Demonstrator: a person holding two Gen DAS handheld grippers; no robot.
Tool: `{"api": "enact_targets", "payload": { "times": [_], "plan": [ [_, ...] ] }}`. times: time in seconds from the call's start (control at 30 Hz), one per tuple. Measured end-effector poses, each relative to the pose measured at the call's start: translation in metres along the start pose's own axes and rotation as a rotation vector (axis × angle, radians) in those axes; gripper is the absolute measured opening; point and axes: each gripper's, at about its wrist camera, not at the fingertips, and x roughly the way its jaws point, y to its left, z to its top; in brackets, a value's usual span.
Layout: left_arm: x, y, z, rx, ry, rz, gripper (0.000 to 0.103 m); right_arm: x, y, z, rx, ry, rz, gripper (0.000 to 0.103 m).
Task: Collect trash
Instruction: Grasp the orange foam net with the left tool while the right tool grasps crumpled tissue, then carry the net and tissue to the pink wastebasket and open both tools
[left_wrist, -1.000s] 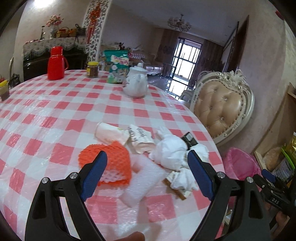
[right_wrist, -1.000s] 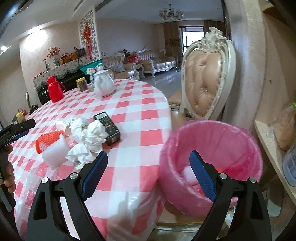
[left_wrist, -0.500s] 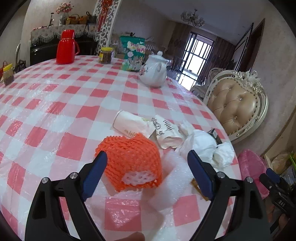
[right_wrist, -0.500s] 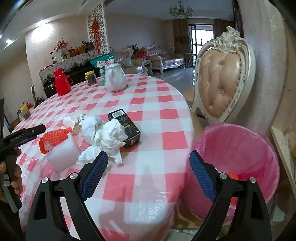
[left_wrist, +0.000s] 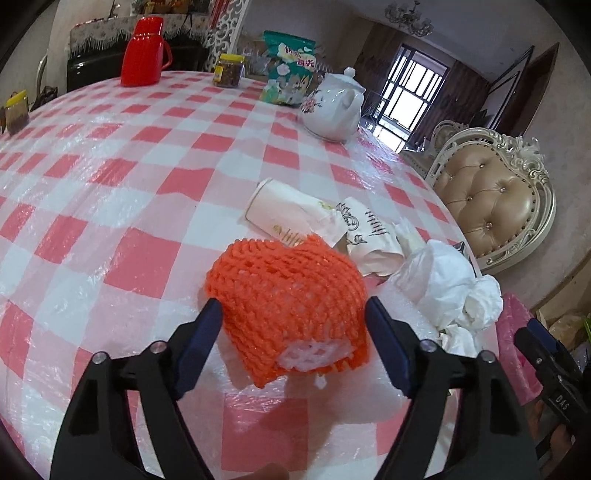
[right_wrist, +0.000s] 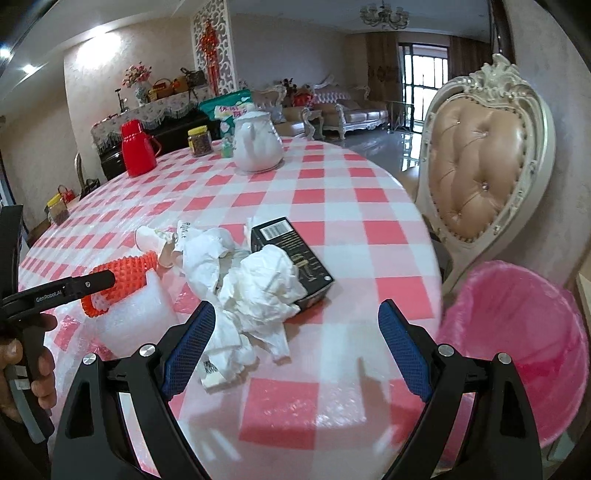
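Nearest, the left gripper straddles the orange foam net, jaws closing, pads at its sides, firm contact not confirmed; judged the pickup step. The right gripper stands wide and empty over the table edge. Beyond: crumpled tissues, two paper cups, one black box. One pink-lined bin waits right, below table level.

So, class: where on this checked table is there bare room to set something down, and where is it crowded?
Free: the broad checked stretch between the red flask, teapot and orange foam net, and the near edge beside the pink bin. Crowded: around the net, paper cups, crumpled tissues and black box.
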Motion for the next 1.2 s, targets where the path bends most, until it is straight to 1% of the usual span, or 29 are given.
{"api": "enact_targets", "payload": {
  "times": [0.03, 0.13, 0.2, 0.3, 0.47, 0.5, 0.57, 0.6, 0.63, 0.67, 0.7, 0.77, 1.0, 1.2],
  "plan": [
    [0.001, 0.0, 0.0, 0.0, 0.001, 0.0, 0.075, 0.005, 0.003, 0.001, -0.002, 0.006, 0.002, 0.085],
    [0.003, 0.001, -0.001, 0.001, 0.007, 0.002, 0.069, 0.013, 0.006, 0.003, -0.004, 0.014, 0.008, 0.085],
    [0.005, 0.001, -0.001, -0.001, 0.013, 0.007, 0.062, 0.019, 0.01, 0.004, -0.012, 0.022, 0.01, 0.085],
    [0.006, 0.002, -0.002, 0.0, 0.017, 0.015, 0.055, 0.029, 0.015, 0.006, -0.023, 0.036, 0.011, 0.085],
    [0.006, 0.002, -0.002, 0.001, 0.015, 0.007, 0.049, 0.041, 0.018, 0.008, -0.026, 0.06, 0.008, 0.084],
    [0.005, 0.002, -0.002, 0.0, 0.013, 0.005, 0.048, 0.043, 0.019, 0.008, -0.03, 0.062, 0.007, 0.081],
    [0.004, 0.002, -0.002, -0.001, 0.01, 0.005, 0.047, 0.047, 0.019, 0.009, -0.03, 0.075, 0.009, 0.064],
    [0.003, 0.002, -0.002, -0.001, 0.007, 0.005, 0.047, 0.05, 0.018, 0.009, -0.023, 0.089, 0.022, 0.06],
    [0.002, 0.001, -0.002, -0.001, 0.005, 0.006, 0.047, 0.051, 0.017, 0.008, -0.021, 0.094, 0.026, 0.053],
    [0.002, 0.001, -0.002, -0.001, 0.003, 0.006, 0.047, 0.053, 0.018, 0.008, -0.021, 0.101, 0.029, 0.049],
    [0.001, 0.001, -0.002, -0.002, 0.001, 0.007, 0.047, 0.054, 0.018, 0.007, -0.024, 0.105, 0.033, 0.048],
    [-0.001, 0.001, -0.002, -0.002, -0.005, 0.01, 0.047, 0.053, 0.018, 0.006, -0.023, 0.106, 0.039, 0.04],
    [-0.009, 0.001, 0.0, -0.004, -0.041, 0.016, 0.047, 0.04, 0.014, 0.007, -0.012, 0.076, 0.035, 0.037],
    [-0.027, -0.003, 0.004, -0.004, -0.097, 0.02, 0.047, 0.02, 0.004, 0.008, 0.001, 0.041, 0.027, 0.037]
  ]
}}
